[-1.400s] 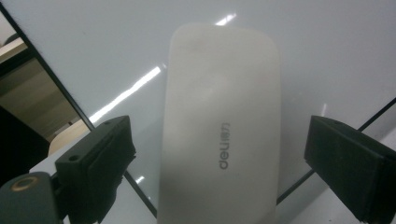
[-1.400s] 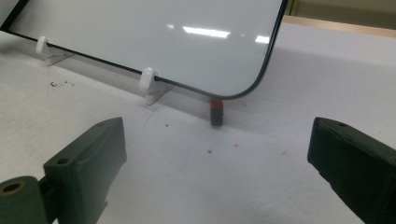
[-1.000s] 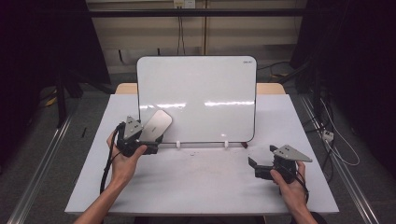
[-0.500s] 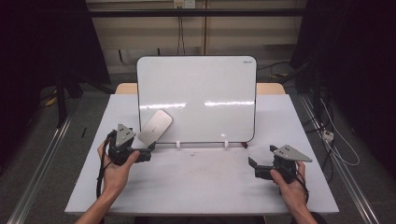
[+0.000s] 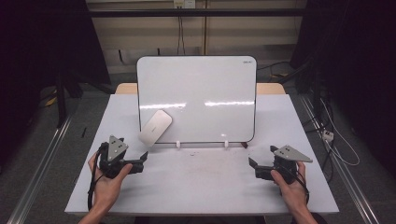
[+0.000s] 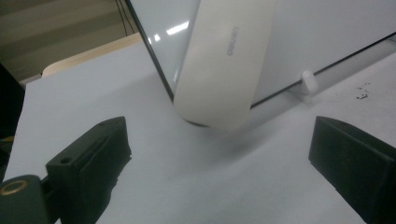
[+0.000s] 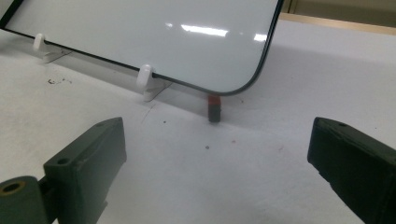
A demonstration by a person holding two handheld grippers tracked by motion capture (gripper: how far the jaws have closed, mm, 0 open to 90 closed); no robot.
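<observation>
Left gripper (image 5: 135, 161) — rested on the white tabletop (image 5: 205, 186) near its left front, held in the person's left hand (image 5: 108, 179); jaws spread wide and empty, pointed toward the board.

Pale rounded-rectangle whiteboard eraser (image 5: 155, 127) — clung flat against the lower left corner of the board face, tilted, its lower end just above the tabletop. In the left gripper view it sat (image 6: 224, 60) just ahead of the spread jaws, apart from both. It looked light and rigid, with a smooth shell likely to slip; its hold on the board is probably magnetic, so a peel would likely serve better than a straight pull. Best taken across the two long sides near the lower end.

White, black-framed upright whiteboard (image 5: 198, 98) — stood leaning back at mid-tabletop on small white clip feet (image 7: 144, 77). Thin and likely to tip if pushed.

Small dark block with a red top (image 7: 214, 108) — stood under the board's lower right corner; what it is cannot be told.

Right gripper (image 5: 254, 168) — rested at right front in the person's right hand (image 5: 290, 184); jaws spread, empty.

Open room — a bare tabletop lay between the grippers; its front and side edges sat close behind the hands.
</observation>
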